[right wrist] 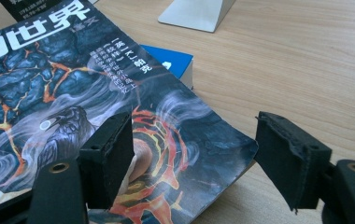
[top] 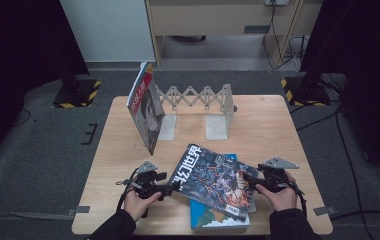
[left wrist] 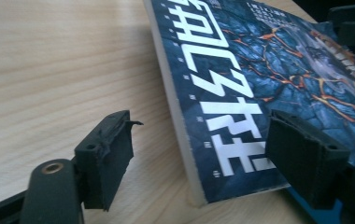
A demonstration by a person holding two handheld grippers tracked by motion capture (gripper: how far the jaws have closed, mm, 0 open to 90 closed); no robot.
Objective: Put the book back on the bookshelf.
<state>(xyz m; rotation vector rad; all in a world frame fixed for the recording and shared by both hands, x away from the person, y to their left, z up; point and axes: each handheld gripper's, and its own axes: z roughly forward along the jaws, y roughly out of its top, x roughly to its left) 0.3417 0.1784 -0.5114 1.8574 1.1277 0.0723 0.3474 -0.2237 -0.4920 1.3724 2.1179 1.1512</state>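
A dark blue magazine (top: pixel 213 180) with white characters and orange cracks on its cover lies askew on a blue book (top: pixel 213 217) near the table's front edge. My left gripper (top: pixel 174 186) is open at the magazine's left corner. In the left gripper view the magazine's spine corner (left wrist: pixel 199 186) sits between the wide-apart jaws, one over bare wood, one over the cover. My right gripper (top: pixel 248 177) is open at the magazine's right edge. In the right gripper view the curled cover corner (right wrist: pixel 222 140) lies between its jaws, and neither pad presses on it.
An accordion book rack (top: pixel 198 97) with white bookends (top: pixel 217 125) stands at the back of the wooden table (top: pixel 278 125). Another magazine (top: pixel 147 112) stands upright against its left end. The blue book's corner (right wrist: pixel 173 60) pokes out beyond the dark magazine.
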